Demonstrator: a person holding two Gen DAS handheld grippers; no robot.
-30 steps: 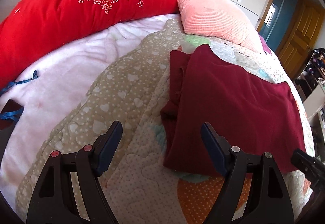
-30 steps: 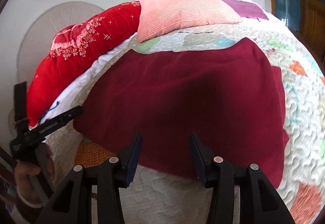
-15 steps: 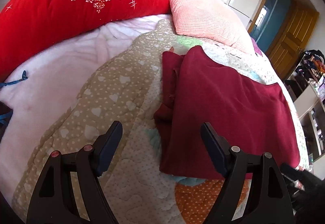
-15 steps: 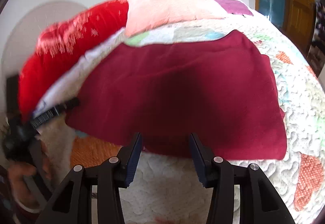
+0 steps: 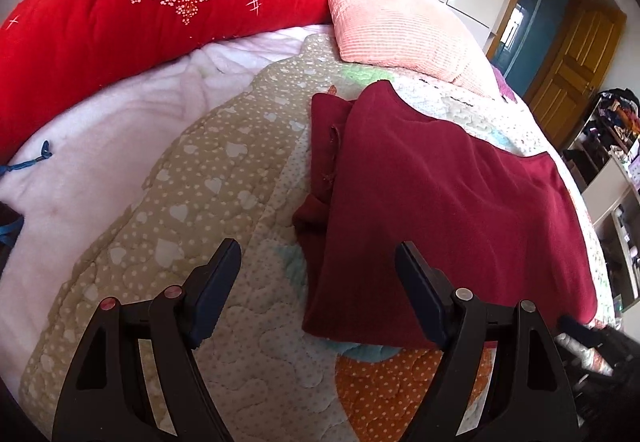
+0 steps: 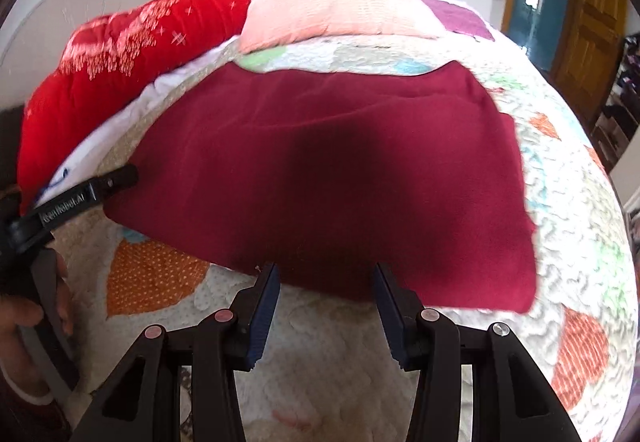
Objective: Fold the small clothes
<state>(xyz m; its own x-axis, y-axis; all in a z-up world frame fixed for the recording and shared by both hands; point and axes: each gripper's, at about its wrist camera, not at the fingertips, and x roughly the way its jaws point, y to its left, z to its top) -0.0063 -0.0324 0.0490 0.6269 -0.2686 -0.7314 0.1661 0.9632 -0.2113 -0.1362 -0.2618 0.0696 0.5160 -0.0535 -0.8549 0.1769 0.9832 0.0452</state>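
Right tool (image 6: 325,274), jaws apart and empty, had dropped closer to the garment's (image 6: 340,169) near hem just ahead; left tool (image 5: 318,266) also apart; grasp looked imminent.

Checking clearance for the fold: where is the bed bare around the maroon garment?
Bare quilt lies between the maroon garment and the red bolster, and along its near hem. The far edge is crowded by the pink pillow.

The folded garment (image 5: 440,209) lies flat on the quilt (image 5: 224,201) covering the bed, with a bolster (image 5: 140,21) and a pillow (image 5: 400,25) side by side behind it and a door (image 5: 568,77) beyond the bed's far right corner.
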